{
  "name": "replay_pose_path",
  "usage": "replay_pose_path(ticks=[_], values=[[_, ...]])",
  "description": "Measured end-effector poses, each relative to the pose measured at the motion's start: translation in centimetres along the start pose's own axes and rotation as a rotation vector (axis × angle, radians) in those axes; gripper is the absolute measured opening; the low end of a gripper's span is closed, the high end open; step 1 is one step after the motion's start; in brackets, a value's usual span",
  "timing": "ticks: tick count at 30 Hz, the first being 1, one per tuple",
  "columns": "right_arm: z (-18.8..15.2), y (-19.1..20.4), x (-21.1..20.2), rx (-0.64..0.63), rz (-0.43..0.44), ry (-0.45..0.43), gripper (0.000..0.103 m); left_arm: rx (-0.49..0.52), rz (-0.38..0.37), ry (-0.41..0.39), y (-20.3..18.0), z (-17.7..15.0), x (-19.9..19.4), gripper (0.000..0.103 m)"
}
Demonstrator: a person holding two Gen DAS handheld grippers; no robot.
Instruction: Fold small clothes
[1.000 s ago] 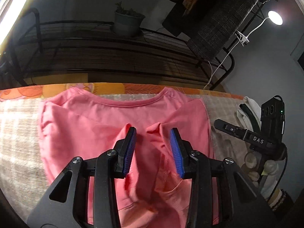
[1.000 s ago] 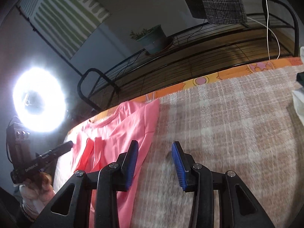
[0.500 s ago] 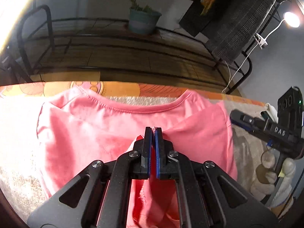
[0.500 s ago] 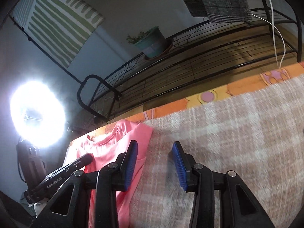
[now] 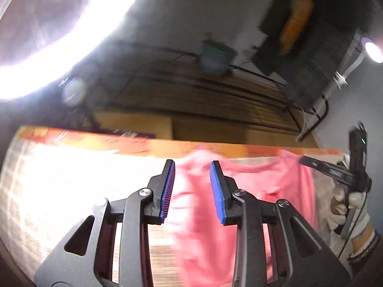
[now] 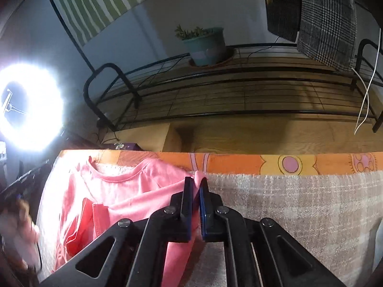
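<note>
A pink T-shirt (image 6: 134,191) lies flat on a beige checked blanket (image 6: 299,205), neckline toward the far edge. My right gripper (image 6: 196,186) is shut on the shirt's right shoulder corner, with a bit of pink cloth poking up between the blue pads. In the left wrist view the shirt (image 5: 263,184) is blurred; my left gripper (image 5: 192,177) is open and empty above the shirt's left side, its blue pads (image 5: 167,191) apart. The right gripper's body (image 5: 354,172) shows at the far right in a gloved hand.
An orange patterned sheet edge (image 6: 287,163) borders the blanket's far side. Behind stands a black metal rack (image 6: 239,88) with a potted plant (image 6: 205,45) and hanging checked cloth (image 6: 325,19). A bright ring light (image 6: 31,105) glares at the left.
My left gripper let go of the shirt's middle, opened and swung to the left. My right gripper moved left onto the shirt's right shoulder corner and shut on it.
</note>
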State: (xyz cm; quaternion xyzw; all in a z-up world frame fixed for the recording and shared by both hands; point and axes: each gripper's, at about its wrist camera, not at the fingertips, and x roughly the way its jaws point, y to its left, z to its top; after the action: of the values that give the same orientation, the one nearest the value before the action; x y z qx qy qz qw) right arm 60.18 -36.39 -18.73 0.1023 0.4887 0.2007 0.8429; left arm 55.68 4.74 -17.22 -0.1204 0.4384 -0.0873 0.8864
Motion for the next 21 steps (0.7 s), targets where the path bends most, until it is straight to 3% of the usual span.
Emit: replay_pose_path(ticks=[1,3,5,10,11,14,15,21], values=[[-0.1,-0.2,-0.2,0.005,0.023,-0.005,0.012,-0.014,0.003,0.019,1.0,0.1,0.4,0.031],[-0.3,-0.9,-0.8,0.041,0.091,-0.026,0.044,-0.025,0.003,0.047,2.2,0.0,1.7,0.036],[-0.4,-1.3,-0.7,0.066,0.09,-0.038,0.044,-0.015,0.004,0.069,2.3,-0.4,2.8,0.041],[-0.5,-0.6,0.6,0.061,0.069,-0.019,0.043,0.015,0.036,0.091,0.0,-1.1,5.9,0.041],[-0.4,-0.4,0.8,0.051,0.07,-0.015,0.037,0.03,0.044,0.086,-0.2,-1.1,6.0,0.041],[-0.3,0.6,1.4,0.01,0.047,0.006,0.014,0.114,0.091,0.069,-1.9,-1.3,6.6,0.007],[-0.3,0.9,1.6,-0.004,0.045,0.016,0.003,0.131,0.097,0.062,-2.4,-1.4,6.7,0.006],[-0.6,2.5,0.0,-0.066,0.039,-0.018,0.002,0.108,0.031,0.034,-2.7,-1.3,4.6,0.004]])
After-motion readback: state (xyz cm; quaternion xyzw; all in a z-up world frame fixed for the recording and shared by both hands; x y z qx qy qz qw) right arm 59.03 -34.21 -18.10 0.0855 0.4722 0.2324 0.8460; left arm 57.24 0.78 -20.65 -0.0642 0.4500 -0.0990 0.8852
